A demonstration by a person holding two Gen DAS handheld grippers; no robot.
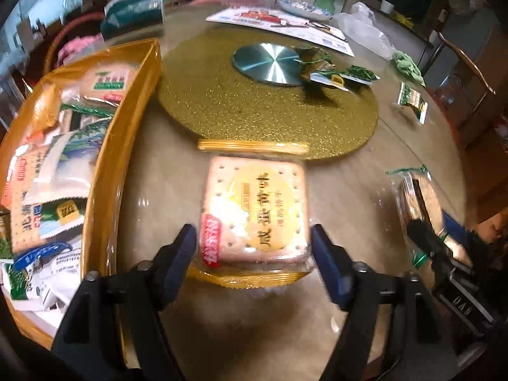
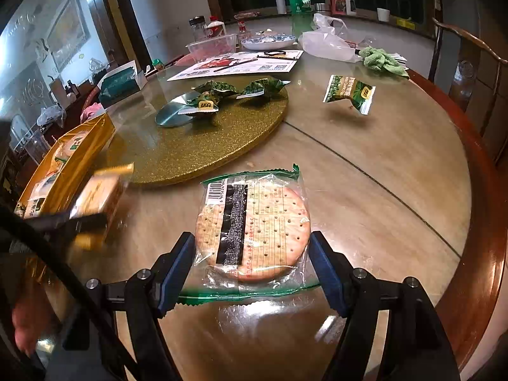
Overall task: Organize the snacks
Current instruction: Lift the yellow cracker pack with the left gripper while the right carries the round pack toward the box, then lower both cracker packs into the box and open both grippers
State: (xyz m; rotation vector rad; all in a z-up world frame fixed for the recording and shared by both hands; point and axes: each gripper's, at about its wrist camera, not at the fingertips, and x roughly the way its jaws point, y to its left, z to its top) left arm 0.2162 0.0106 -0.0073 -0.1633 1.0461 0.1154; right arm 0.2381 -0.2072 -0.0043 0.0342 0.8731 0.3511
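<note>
A square cracker pack (image 1: 254,212) with gold crimped ends sits between the blue pads of my left gripper (image 1: 254,247), which is shut on it just above the table. In the right wrist view this pack (image 2: 98,197) is a blur next to the golden tray (image 2: 79,146). That tray (image 1: 104,171) lies to the left and holds several snack packs. My right gripper (image 2: 252,254) is shut on a round cracker pack (image 2: 254,225) in clear green-edged wrap, held tilted. From the left wrist view the round pack (image 1: 422,203) appears edge-on at the right.
A gold glitter turntable (image 1: 270,111) with a steel disc fills the table's middle and carries green snack wrappers (image 2: 216,93). A green snack pack (image 2: 349,93) lies on the table at the right. Farther back are leaflets, a plate, a plastic bag (image 2: 327,43), a green cloth and a bottle.
</note>
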